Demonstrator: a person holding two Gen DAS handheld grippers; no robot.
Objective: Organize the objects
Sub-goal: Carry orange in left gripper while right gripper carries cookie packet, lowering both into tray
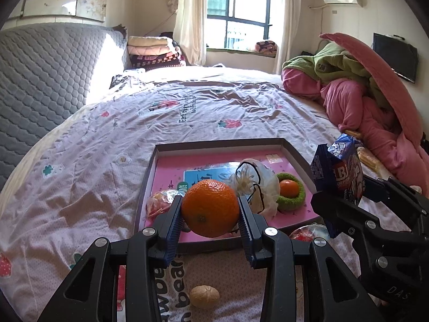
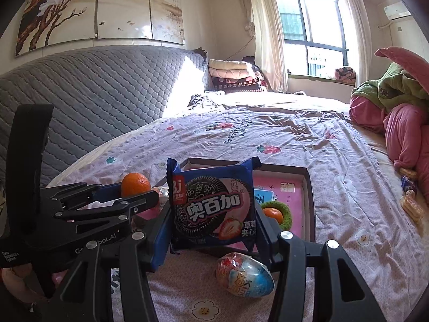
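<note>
1. Nearest to me, a small beige walnut (image 1: pixel 204 296) lies on the pink flower-printed bed sheet (image 1: pixel 88 187), under the left tongs.
2. A foil-wrapped toy egg in red and blue (image 2: pixel 244 274) lies on the same sheet, under the right tongs.
3. The left tongs (image 1: pixel 210 209) are closed on a round orange tangerine (image 1: pixel 210 207); the two blue pads press its sides and it is lifted above the near edge of the box.
4. The right tongs (image 2: pixel 213 212) are closed on a blue packet of strawberry sandwich cookies (image 2: pixel 213 206), held upright, just beside the left tongs.
5. Behind them the shallow dark cardboard box with pink bottom (image 1: pixel 214 143) rests on the bed. Inside are a white plastic-wrapped snack (image 1: pixel 257 185), a red wrapped candy (image 1: pixel 158 204) and a green fuzzy ring (image 1: pixel 291 201) around a smaller tangerine (image 1: pixel 289 187).
6. Far right, a pink and green quilt (image 1: pixel 362 99) is piled up.
</note>
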